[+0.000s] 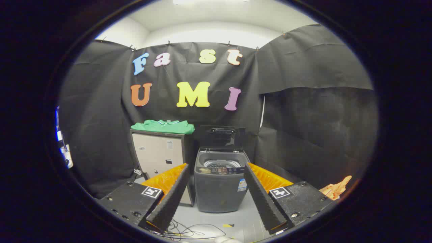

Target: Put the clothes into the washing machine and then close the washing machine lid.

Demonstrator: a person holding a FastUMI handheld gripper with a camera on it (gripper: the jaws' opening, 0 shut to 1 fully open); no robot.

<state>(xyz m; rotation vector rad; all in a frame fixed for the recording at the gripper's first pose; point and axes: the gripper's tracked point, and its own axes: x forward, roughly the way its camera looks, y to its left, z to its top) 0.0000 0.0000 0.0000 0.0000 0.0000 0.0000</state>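
One gripper (216, 170), fingers spread wide and holding nothing, frames one washing machine (220, 184) with its lid (221, 136) raised, while one folded green garment (163, 126) lies at eleven o'clock atop one cabinet (158, 153).

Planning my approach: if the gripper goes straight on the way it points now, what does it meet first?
Most likely the washing machine, seen beyond and between the open jaws of the gripper, lid up. Nothing shows in between, though depth is unclear.

Beige cabinet (158, 153) nr wall; cables (189, 231) on floor (236, 221)
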